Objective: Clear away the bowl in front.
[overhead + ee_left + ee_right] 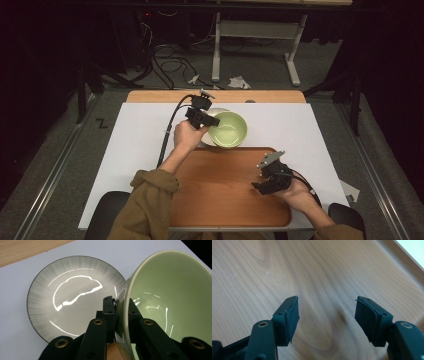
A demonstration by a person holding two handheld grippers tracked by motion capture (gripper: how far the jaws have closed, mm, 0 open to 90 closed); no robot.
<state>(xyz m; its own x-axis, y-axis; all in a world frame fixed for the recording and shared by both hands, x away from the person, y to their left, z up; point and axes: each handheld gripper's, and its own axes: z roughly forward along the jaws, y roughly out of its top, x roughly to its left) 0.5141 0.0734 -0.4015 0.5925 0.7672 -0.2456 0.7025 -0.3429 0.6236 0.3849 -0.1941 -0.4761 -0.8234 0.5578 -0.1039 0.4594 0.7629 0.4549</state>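
Bowl (172,300) rim, clamped in the left tool (122,305), hides the plate's (72,302) right edge; right tool (327,315) gapes apart.

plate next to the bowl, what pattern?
Grey plate with fine radial streaks toward a thin dark rim; the left gripper view shows it best.

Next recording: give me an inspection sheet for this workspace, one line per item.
Surface: white table top; wooden tray at the near edge.
Job's things: green bowl tilted, rim clamped; grey plate lies flat beside it.
Clutter: nothing seen on the table.
Grippers: left gripper shut on the bowl's rim, one of the jaws inside and one outside; right gripper open over the tray, nothing between its jaws.
Cables: black cable trails from the left gripper; more lie on the floor behind.
Surroundings: dark room, table frame, paper scraps on the floor.
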